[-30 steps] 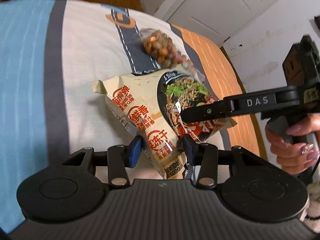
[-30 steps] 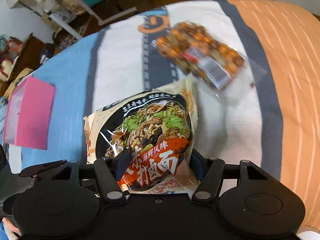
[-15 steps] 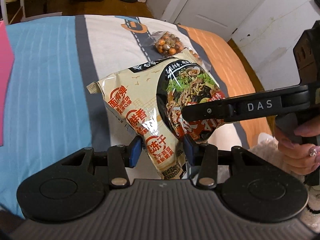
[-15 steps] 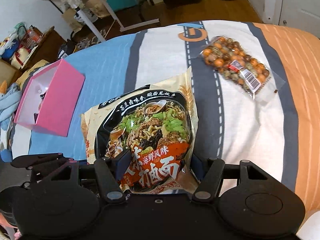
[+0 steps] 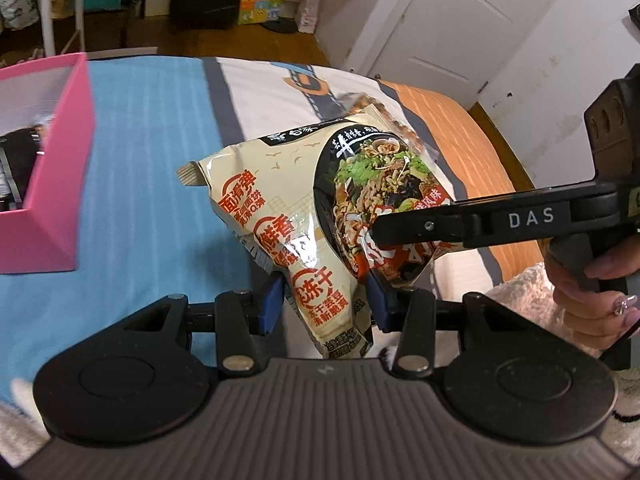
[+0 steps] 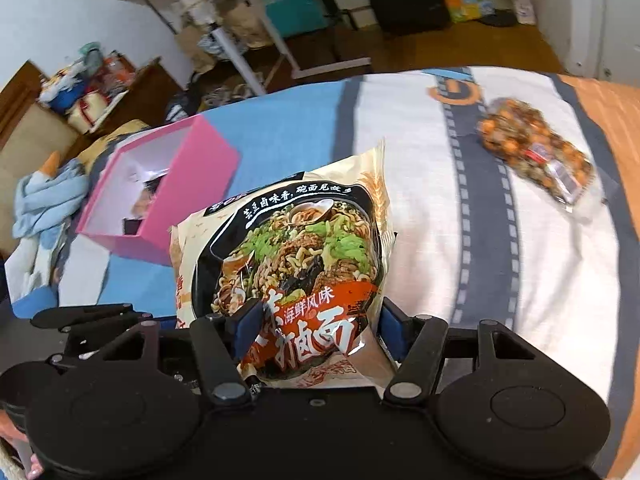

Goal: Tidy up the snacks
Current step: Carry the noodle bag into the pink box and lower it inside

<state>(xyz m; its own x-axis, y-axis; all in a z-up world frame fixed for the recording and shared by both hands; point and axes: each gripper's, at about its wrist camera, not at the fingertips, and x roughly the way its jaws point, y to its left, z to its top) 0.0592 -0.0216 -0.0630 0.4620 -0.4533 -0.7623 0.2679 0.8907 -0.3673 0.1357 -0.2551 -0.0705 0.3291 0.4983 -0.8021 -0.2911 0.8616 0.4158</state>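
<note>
we find the noodle packet (image 5: 320, 216) lifted above the bed (image 5: 152, 152), grasped at its lower edge by both the left claw (image 5: 324, 304) and the right claw (image 6: 316, 324). we judge it bound for the pink box (image 6: 160, 200); carry it level, both claws together, and clear the near wall before release. the box contents are unclear. the nut bag (image 6: 536, 148) is blurred.

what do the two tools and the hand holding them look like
Both tools are matte black, with round discs on the body, silver pivot pins and blue finger pads: left tool, right tool. The right tool's side reads "DAS" in white. The bare hand has long decorated nails; no cables show.
</note>
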